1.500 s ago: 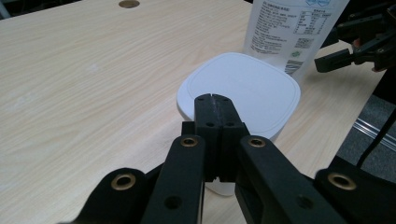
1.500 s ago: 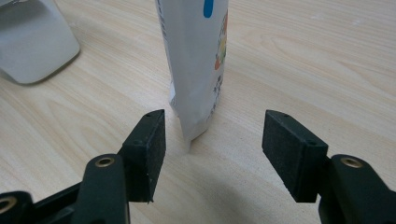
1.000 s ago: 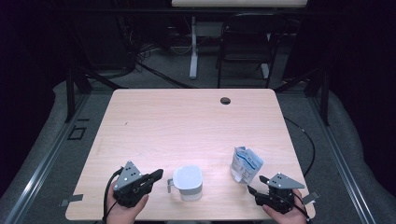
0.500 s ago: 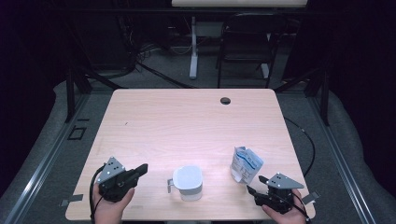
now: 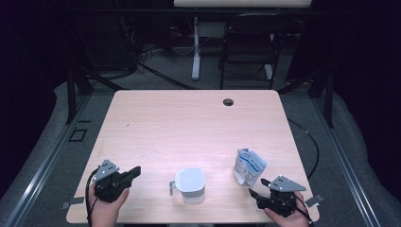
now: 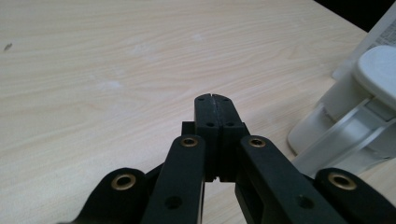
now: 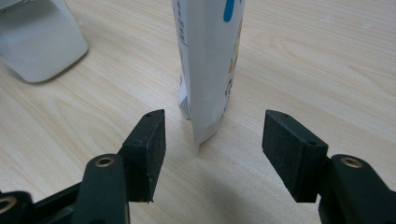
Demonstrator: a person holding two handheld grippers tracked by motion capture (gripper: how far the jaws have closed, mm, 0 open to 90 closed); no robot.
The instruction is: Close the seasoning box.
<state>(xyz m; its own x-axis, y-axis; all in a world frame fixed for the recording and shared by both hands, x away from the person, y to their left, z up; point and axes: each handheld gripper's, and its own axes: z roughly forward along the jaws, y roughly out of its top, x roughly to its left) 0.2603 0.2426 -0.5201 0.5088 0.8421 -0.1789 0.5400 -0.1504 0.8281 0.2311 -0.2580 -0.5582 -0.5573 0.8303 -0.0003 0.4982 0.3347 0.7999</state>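
Table (image 5: 189, 123) bare but for a white lidded cup (image 5: 190, 185) at near centre, well apart from both grippers. Pouch (image 5: 248, 166) stands upright near right — just beyond the right gripper (image 5: 254, 194), in line with its gap, not between the pads. Right jaws wide open, holding nothing. Left gripper (image 5: 136, 170) — jaws pressed together, empty — points right toward the cup from the near left.
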